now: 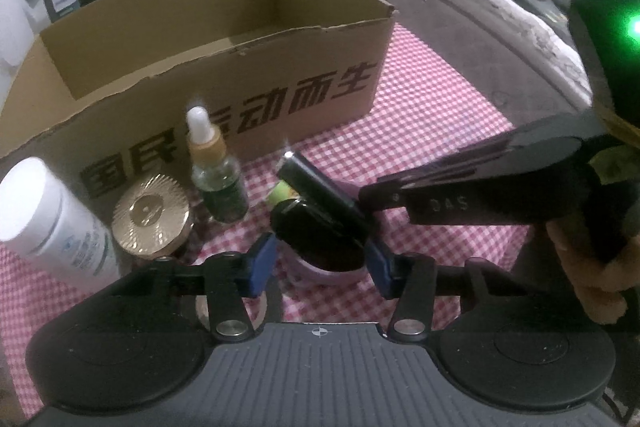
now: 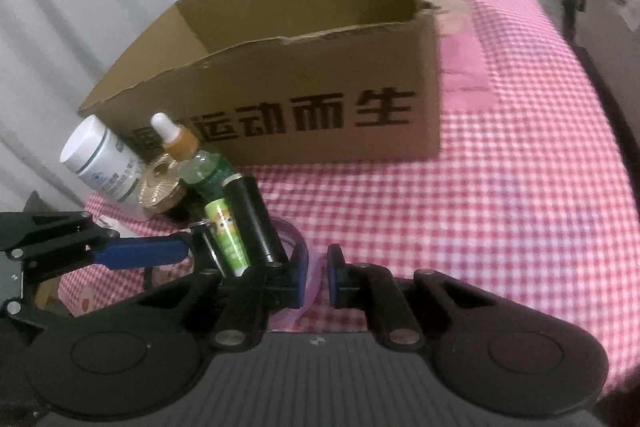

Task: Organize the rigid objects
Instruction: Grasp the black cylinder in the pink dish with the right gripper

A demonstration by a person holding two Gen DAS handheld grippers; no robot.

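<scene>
Far left of our left fingers (image 1: 320, 259) a white bottle (image 1: 52, 215) leans on the checked tabletop (image 1: 432, 155), then a gold-lidded jar (image 1: 150, 215), then a dropper bottle (image 1: 218, 183) with a white bulb, all standing just in front of the open cardboard box (image 1: 224, 91). Between our left fingers sits a dark glossy lid (image 1: 320, 227) on a pink-walled jar (image 1: 332, 273); the blue pads flank it closely, but we cannot tell whether they press on it. Resting on that lid are a small green tube (image 1: 282, 191) and a black tube (image 1: 320, 187), which lies toward our right fingers (image 2: 316, 279). The right-wrist view shows those fingers drawn nearly together over a clear pink rim (image 2: 298, 239), which we cannot tell from the jar's own wall; whether they pinch it or merely stand at it we cannot tell either, though the gap is almost gone. We judge all of these stiff and light, with glossy plastic and glass that will slip under a loose pinch. The dark lid is best taken across its round edge, low and level, so the tubes on top do not roll off. The dropper bottle looks fragile and wants its waist held.
</scene>
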